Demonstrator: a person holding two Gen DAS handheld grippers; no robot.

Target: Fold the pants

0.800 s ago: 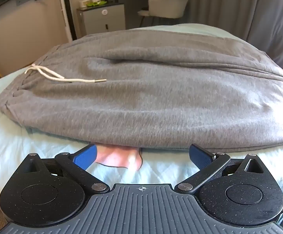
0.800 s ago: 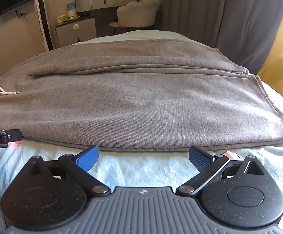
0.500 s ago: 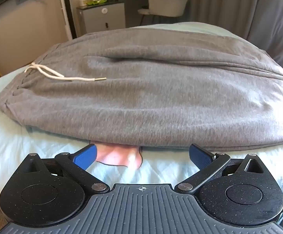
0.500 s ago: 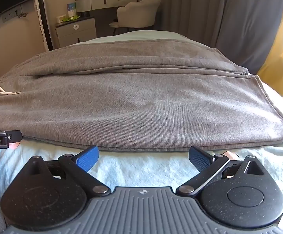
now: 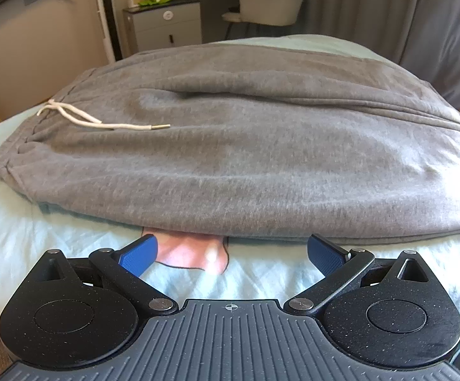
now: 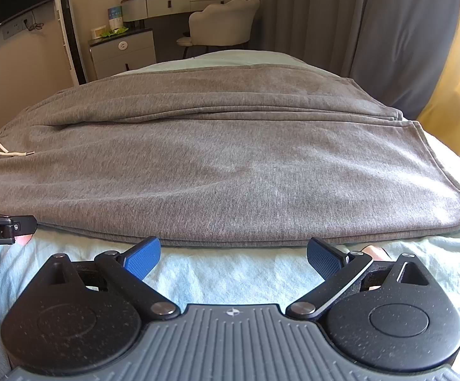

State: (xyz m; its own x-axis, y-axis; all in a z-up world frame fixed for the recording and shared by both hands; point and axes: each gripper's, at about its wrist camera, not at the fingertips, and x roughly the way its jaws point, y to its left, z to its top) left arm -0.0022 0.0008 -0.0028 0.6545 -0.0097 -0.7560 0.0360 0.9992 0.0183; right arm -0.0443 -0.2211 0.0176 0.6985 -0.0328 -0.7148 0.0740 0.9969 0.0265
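Pants (image 5: 245, 158), grey and already doubled leg over leg, lie flat across a pale blue bed sheet (image 5: 261, 273), filling the middle of both of your views. At 9 o'clock in the left view sits the waistband, its white drawstring (image 5: 103, 120) trailing toward the centre; the leg hems (image 6: 436, 184) reach 3 o'clock in the right view. Your left tongs (image 5: 230, 254) hover at 6 o'clock, just short of the near folded edge, blue pads (image 5: 137, 254) spread wide and gripping nothing. Between them a pink print (image 5: 195, 254) on the sheet pokes out from under the cloth. Your right tongs (image 6: 233, 255) sit likewise at 6 o'clock, jaws fully apart and empty, close to the same near edge. The tip of the left tool shows at 9 o'clock in the right view. Beyond the bed, at 12 o'clock, stand a cream chair (image 6: 220, 22), a small grey cabinet (image 6: 122, 50) and grey curtains (image 6: 341, 16).
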